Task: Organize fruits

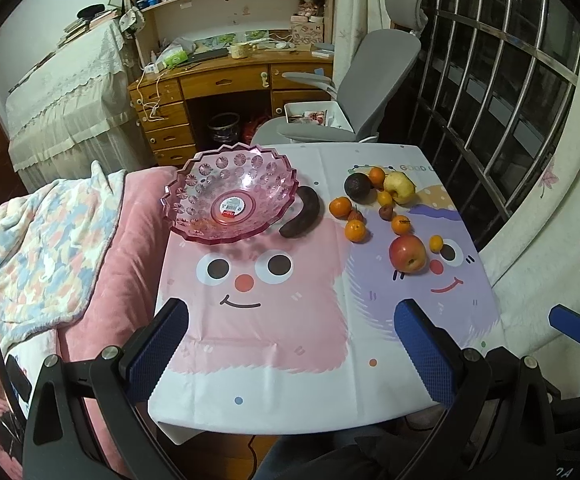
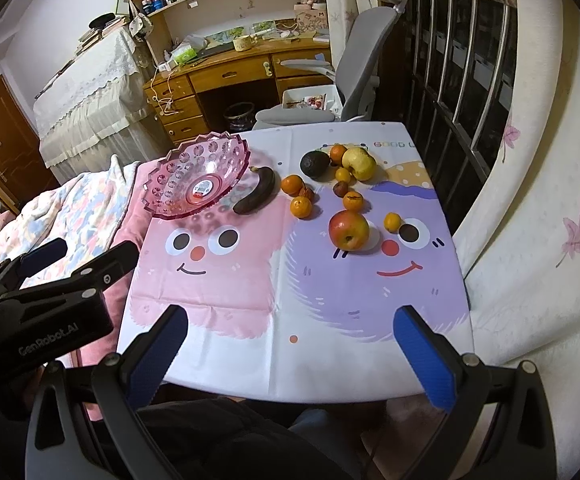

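A bedroom, with a wooden desk and bookshelf at the back and a grey chair by the barred window; nearer, a small worktop (image 2: 290, 280) under a cartoon-face cloth carries everything. Both grippers hover short of its near edge, the left gripper (image 1: 290, 344) and the right gripper (image 2: 290, 344) each with jaws spread wide and nothing between them.

Far ahead and left of the right gripper sits the empty pink bowl (image 2: 195, 176), overhanging the worktop's left edge; it looks like light, rigid plastic that could slide or tip if nudged. Just beside its right rim lies the banana (image 2: 255, 194), very dark and probably soft, so it wants a gentle pinch across its middle. Its long axis runs diagonally, stem end pointing away, blunt end toward the gripper and left.

Ahead and slightly right stands the red apple (image 2: 348, 230), firm, round, smooth, likely slippery; grasp across its widest part. Beyond it cluster small oranges (image 2: 302, 206), an avocado (image 2: 314, 164) and a yellow apple (image 2: 358, 164), close together, some touching.
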Tool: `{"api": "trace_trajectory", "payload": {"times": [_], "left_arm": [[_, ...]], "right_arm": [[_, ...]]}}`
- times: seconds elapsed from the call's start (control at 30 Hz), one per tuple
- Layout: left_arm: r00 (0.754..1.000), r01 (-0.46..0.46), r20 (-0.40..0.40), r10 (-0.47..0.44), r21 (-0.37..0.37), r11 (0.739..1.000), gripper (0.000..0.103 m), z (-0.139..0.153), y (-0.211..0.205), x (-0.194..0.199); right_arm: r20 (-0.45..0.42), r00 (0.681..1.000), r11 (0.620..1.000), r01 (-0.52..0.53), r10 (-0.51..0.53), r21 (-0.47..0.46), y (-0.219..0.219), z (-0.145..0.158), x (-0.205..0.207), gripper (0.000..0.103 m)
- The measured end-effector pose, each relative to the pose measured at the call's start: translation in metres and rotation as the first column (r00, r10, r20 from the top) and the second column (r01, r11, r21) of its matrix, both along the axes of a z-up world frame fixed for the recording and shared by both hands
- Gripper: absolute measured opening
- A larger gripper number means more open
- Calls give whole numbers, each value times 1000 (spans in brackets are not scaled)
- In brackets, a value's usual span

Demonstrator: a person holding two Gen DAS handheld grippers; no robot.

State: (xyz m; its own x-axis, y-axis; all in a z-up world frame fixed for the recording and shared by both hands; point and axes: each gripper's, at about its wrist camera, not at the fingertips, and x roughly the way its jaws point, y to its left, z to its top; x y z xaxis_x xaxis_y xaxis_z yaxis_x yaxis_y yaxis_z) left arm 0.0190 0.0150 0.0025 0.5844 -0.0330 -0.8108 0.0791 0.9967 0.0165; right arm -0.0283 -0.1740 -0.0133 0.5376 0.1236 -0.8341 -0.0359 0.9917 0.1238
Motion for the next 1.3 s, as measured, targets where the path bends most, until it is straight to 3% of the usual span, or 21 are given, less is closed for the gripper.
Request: {"api": "trace_trajectory", "payload": {"times": [0.23,0.53,0.83,1.1,1.3], "left_arm": [[999,52,-18,-52,-8,999,102,-8,6,7],[985,132,-109,-136,-48,990,102,-30,2,25],[966,146,-202,-163,-99,984,102,-51,-19,49],[951,109,-278,-131,-94,990,102,-67,-57,77],[935,82,-337,-110,-96,992,102,-80,-93,107]], "right_arm": [[46,998,999,45,-45,-5,13,1,-4,103],[106,989,990,116,-107,-82,18,4,-10,103],[132,983,974,150,-129,-167,-3,-3,-5,103],[119,991,972,84,-59,-220,-36,-17,23,103],[134,989,958,-28,69,-285,-62,-31,53,103]]}}
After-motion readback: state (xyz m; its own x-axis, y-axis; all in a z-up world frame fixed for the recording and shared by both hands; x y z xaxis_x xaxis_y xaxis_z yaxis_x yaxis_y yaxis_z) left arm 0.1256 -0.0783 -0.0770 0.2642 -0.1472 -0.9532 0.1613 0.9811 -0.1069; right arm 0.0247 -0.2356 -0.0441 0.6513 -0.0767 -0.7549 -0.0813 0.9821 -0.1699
